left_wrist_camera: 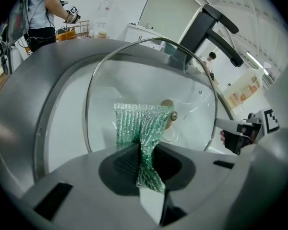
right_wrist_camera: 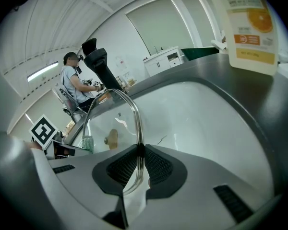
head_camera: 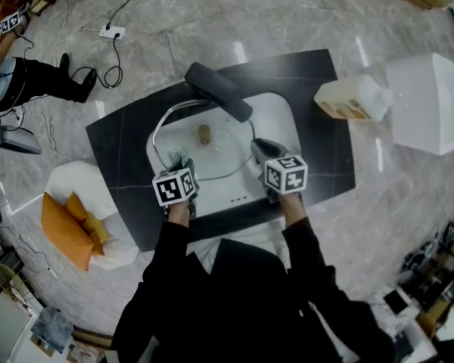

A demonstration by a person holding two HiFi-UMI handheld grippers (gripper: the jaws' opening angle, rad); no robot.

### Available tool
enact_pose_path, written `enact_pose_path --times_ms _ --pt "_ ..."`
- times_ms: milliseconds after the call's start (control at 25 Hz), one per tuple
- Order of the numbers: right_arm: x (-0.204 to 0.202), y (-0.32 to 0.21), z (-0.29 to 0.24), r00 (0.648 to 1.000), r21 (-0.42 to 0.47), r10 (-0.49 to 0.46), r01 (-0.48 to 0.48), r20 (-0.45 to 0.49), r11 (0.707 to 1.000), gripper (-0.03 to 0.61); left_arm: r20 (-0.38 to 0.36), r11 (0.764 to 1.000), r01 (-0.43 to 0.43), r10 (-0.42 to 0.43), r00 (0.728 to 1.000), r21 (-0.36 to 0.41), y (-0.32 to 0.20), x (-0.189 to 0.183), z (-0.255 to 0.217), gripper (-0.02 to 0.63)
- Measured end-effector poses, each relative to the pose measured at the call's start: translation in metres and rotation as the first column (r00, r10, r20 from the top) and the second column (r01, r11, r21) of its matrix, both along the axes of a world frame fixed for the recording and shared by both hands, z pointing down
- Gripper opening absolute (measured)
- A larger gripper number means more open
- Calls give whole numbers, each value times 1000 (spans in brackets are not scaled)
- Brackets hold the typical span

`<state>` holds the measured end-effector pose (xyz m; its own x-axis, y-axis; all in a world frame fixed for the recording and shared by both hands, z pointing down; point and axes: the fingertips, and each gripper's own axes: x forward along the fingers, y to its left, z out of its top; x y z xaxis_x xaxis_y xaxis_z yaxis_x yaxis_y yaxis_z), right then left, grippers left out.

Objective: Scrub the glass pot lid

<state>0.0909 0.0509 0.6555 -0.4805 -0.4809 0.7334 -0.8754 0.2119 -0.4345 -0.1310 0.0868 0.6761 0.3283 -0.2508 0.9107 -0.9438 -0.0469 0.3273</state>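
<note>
1. The lid (head_camera: 212,151) is showing as a round disc of clear glass with a thin metal rim. A tan knob (head_camera: 205,133) is sitting at its centre, and a small screw is showing through the glass.
2. It is standing tilted inside the white sink (head_camera: 276,116), which is set in the dark worktop (head_camera: 121,142), just in front of the black tap (head_camera: 218,91).
3. Its underside is facing the person and its knob is pointing away, toward the tap. Its width is running across the sink from the left tool toward the right one.
4. The right tool (right_wrist_camera: 140,164) is clenching the rim at the lid's right edge, so the lid is appearing edge-on between its pads.
5. The left tool (left_wrist_camera: 145,166) is grasping a green mesh scrubber (left_wrist_camera: 141,126), whose free end is fanning out at the glass just beside the screw.
6. A bottle (head_camera: 352,98) with an orange label is lying on the worktop to the sink's right.
</note>
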Motion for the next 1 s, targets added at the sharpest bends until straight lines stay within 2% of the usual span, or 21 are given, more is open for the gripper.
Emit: enact_pose_path --times_ms 1000 --pt "0 -1 0 1000 6 -13 13 -4 1000 48 -55 991 -122 119 991 -52 15 35 14 61"
